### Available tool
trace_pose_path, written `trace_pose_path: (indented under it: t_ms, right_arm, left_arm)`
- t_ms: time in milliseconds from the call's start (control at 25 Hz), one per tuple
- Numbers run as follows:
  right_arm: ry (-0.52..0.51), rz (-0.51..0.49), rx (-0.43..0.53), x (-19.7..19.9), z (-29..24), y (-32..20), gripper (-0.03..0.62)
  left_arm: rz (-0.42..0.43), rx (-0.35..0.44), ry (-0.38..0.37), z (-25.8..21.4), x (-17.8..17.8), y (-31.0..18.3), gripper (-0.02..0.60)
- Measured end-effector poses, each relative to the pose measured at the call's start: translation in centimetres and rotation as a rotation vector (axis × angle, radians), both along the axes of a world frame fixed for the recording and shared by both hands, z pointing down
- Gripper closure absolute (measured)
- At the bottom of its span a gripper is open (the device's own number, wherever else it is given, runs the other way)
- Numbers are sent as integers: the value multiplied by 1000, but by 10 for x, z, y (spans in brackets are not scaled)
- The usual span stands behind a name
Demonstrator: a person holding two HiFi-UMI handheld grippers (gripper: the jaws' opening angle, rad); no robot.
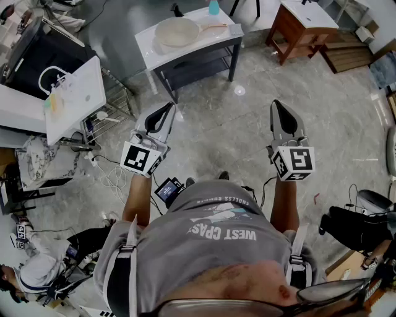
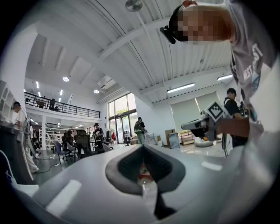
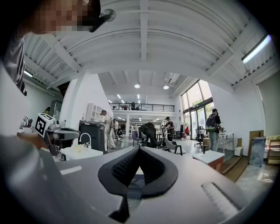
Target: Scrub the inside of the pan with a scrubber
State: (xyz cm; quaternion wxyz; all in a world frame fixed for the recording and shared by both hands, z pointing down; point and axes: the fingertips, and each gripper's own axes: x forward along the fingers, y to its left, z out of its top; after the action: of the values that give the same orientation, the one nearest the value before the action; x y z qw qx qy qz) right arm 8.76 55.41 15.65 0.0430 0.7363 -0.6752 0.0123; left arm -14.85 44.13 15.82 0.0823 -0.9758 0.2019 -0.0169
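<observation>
A pale round pan (image 1: pixel 176 31) with a wooden handle lies on a white table (image 1: pixel 154 56) far ahead of me, across the tiled floor. A small grey pad (image 1: pixel 236 29) lies by the handle's end; I cannot tell whether it is the scrubber. My left gripper (image 1: pixel 166 111) and right gripper (image 1: pixel 278 106) are held level at waist height, well short of the table, both shut with nothing in them. In the left gripper view the jaws (image 2: pixel 143 148) meet at the tip, and the right gripper view shows its jaws (image 3: pixel 139 149) the same way.
A teal bottle (image 1: pixel 213 7) stands at the table's back. A white sink unit (image 1: pixel 77 99) is at the left, a wooden cabinet (image 1: pixel 303 25) at the back right. Cables (image 1: pixel 111 176) lie on the floor at my left, and a black bag (image 1: pixel 356 226) at my right.
</observation>
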Motion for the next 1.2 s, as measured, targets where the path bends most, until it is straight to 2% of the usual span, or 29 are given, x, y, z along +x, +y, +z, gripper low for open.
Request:
trace_pose_path:
  t_ms: [680,1000,1200]
  right_arm:
    - [-19,-11,6,33,7,-9,594]
    - [-73,-32,19,61,14,-7,592]
    - [-73,-50,17,73,18,-10,592]
  left_arm:
    - [-13,-7,-17,6,32,-6,580]
    - [-31,2,-30,8,58,-1,580]
    - [-62,7,-2,7,73,-3,580]
